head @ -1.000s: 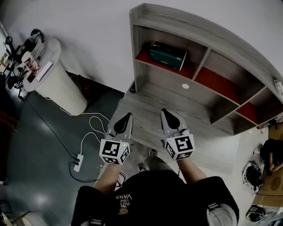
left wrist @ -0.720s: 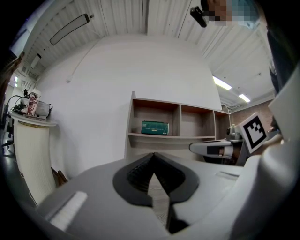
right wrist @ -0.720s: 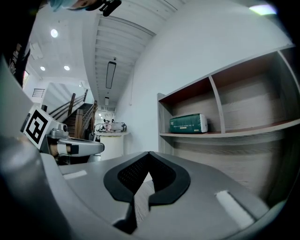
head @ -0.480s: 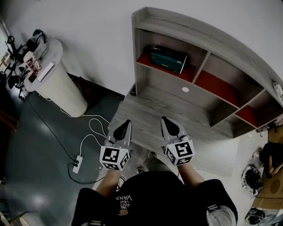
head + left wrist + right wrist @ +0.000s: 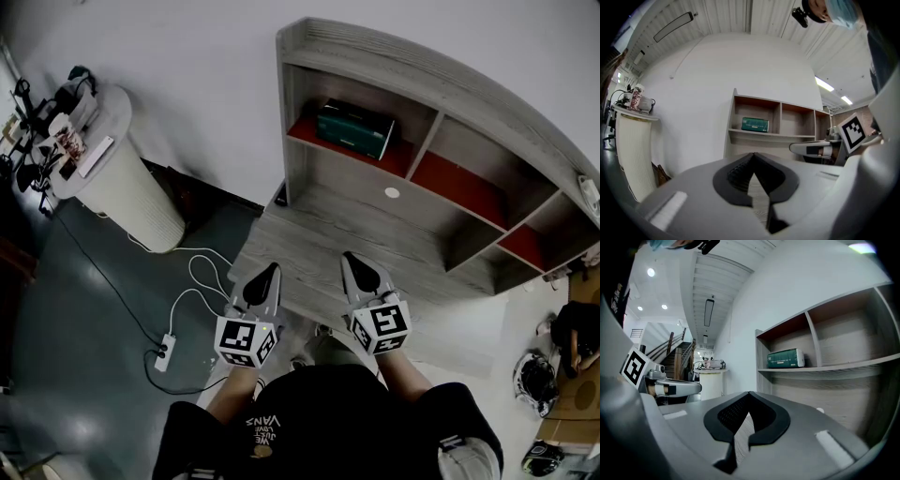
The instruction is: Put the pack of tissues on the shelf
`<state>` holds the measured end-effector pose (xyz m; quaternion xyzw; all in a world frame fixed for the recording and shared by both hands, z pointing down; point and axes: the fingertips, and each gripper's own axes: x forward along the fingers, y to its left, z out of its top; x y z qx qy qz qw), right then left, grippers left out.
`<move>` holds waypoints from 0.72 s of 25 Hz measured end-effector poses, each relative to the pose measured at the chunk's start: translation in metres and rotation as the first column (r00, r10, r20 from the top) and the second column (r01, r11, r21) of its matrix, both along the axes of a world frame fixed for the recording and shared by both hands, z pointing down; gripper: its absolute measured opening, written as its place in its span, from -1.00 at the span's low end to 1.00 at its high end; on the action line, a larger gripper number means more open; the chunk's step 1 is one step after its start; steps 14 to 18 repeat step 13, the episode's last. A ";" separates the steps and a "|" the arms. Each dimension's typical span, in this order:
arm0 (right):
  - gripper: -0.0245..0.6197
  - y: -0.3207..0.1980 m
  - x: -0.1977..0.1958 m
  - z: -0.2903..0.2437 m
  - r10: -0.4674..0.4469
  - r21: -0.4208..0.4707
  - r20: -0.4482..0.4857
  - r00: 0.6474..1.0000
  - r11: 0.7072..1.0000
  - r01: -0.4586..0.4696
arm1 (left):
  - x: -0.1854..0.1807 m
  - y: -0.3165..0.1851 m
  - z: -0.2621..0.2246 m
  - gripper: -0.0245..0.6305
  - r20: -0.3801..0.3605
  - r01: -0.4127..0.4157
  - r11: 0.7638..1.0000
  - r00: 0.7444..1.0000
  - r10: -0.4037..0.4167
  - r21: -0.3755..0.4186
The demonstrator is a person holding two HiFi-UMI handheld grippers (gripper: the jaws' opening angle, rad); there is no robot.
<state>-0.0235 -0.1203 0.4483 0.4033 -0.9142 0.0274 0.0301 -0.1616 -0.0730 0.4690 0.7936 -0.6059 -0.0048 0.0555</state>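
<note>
The left claw (image 5: 269, 272) is closed, its two dark pads meeting at the tip with nothing between them, as the left gripper view (image 5: 753, 155) shows. The right claw (image 5: 352, 261) is closed in the same way and empty (image 5: 749, 393). Both point level, side by side and apart, over the near edge of the grey wood-grain desk (image 5: 319, 230).

Ahead of the right claw, near the back of the desk, lies a small white disc (image 5: 392, 192) (what it is cannot be told). Beyond both claws and higher up stands the shelf (image 5: 403, 70), resting on the desk against the wall. The green pack of tissues (image 5: 354, 128) lies in its leftmost compartment, on the red-lined floor there: it sits ahead of and above the left claw (image 5: 755, 124), and ahead and slightly to the right of the right claw (image 5: 785, 358).

Well off to the left of the left claw stands a round white cabinet (image 5: 127, 183), and on the floor below that claw are a power strip (image 5: 163, 345) and white cables (image 5: 202, 272).
</note>
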 end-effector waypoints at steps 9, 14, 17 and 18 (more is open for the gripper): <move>-0.91 -0.001 0.002 0.000 0.013 -0.001 -0.006 1.000 1.000 -0.013 | 0.002 0.000 0.003 -0.77 -0.003 -0.010 1.000 1.000 0.010 -0.012; -0.91 0.001 0.001 0.002 0.017 -0.004 -0.014 1.000 1.000 -0.018 | 0.002 0.001 0.004 -0.77 -0.007 -0.013 1.000 1.000 0.013 -0.014; -0.91 0.001 0.001 0.002 0.017 -0.004 -0.014 1.000 1.000 -0.018 | 0.002 0.001 0.004 -0.77 -0.007 -0.013 1.000 1.000 0.013 -0.014; -0.91 0.001 0.001 0.002 0.017 -0.004 -0.014 1.000 1.000 -0.018 | 0.002 0.001 0.004 -0.77 -0.007 -0.013 1.000 1.000 0.013 -0.014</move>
